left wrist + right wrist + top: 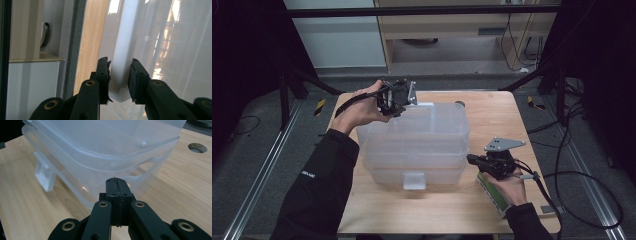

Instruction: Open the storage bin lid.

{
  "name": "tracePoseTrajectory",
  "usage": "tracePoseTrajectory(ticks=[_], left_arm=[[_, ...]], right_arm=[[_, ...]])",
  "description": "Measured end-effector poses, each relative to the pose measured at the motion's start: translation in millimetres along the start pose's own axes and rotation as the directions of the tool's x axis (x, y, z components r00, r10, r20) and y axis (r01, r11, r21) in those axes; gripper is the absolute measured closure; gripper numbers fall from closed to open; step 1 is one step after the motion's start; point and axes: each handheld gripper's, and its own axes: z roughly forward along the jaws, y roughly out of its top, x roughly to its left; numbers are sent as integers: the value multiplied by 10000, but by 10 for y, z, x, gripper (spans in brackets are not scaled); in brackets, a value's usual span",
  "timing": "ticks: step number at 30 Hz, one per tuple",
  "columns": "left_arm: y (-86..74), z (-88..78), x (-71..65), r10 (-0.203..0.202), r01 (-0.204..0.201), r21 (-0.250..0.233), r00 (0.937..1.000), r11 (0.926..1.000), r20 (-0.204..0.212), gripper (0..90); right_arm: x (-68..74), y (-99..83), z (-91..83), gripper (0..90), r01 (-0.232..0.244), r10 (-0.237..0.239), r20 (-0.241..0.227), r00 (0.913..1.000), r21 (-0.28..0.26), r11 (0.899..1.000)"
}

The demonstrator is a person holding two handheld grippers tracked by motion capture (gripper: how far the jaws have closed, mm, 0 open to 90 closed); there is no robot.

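Note:
A clear plastic storage box with its lid on stands in the middle of the wooden table. My left gripper is at the box's far left corner. In the left gripper view its jaws press from both sides on a white latch flap at the box's edge. My right gripper is shut with nothing in it, its tip close to the box's near right corner. In the right gripper view the shut jaws point at the clear wall below the lid's rim, touching or nearly so.
A second white latch hangs on the box's near side, also seen in the right gripper view as a latch. A green and white flat object lies under the right hand. A round hole sits in the tabletop beyond the box.

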Motion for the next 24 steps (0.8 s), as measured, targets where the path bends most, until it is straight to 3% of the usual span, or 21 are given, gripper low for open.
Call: tracePoseTrajectory(ticks=[10,14,24], left_arm=[[0,12,40,-225,225,-19,9997,9997,135,711],[-21,9,42,-209,214,-129,9990,9997,403,710],[-50,-60,6,-163,170,-212,9994,9996,312,652]], right_arm=[[-19,17,9,900,-179,182,44,9998,-558,9983],[-20,20,24,900,-276,273,-62,9996,-619,9977],[-18,11,41,900,-178,179,15,9998,-433,9989]])
